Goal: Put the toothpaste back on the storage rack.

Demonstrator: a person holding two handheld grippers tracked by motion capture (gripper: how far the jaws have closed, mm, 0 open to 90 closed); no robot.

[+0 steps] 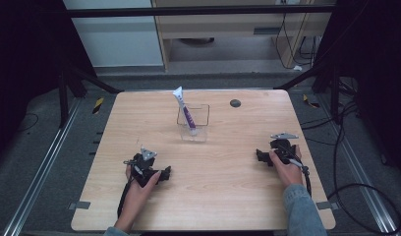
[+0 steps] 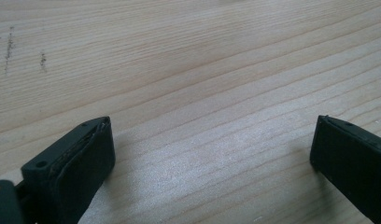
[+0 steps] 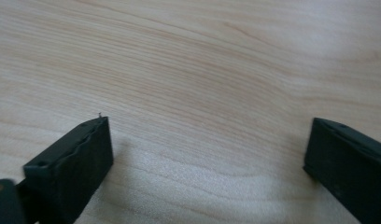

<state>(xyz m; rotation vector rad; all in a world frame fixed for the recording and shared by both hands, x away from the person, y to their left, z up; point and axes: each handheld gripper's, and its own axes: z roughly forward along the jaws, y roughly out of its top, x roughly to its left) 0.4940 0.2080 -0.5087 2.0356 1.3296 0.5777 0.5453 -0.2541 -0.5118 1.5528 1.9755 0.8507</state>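
A clear plastic box (image 1: pixel 194 123) stands at the middle of the wooden table (image 1: pixel 218 187), toward the back. A white and purple tube (image 1: pixel 185 110) leans upright inside it, its crimped end sticking out above the rim. My left gripper (image 1: pixel 165 173) rests on the table at the front left, held by a hand, jaws pointing right. In the left gripper view its jaws stand wide apart over bare wood (image 2: pixel 212 135). My right gripper (image 1: pixel 260 155) lies at the front right, jaws pointing left. In the right gripper view it (image 3: pixel 207 135) is open too, with nothing between the jaws.
A small dark round spot (image 1: pixel 235 103) sits near the table's back edge, right of the box. Black cables (image 1: pixel 346 187) trail on the floor to the right. Dark frame posts stand at both back corners.
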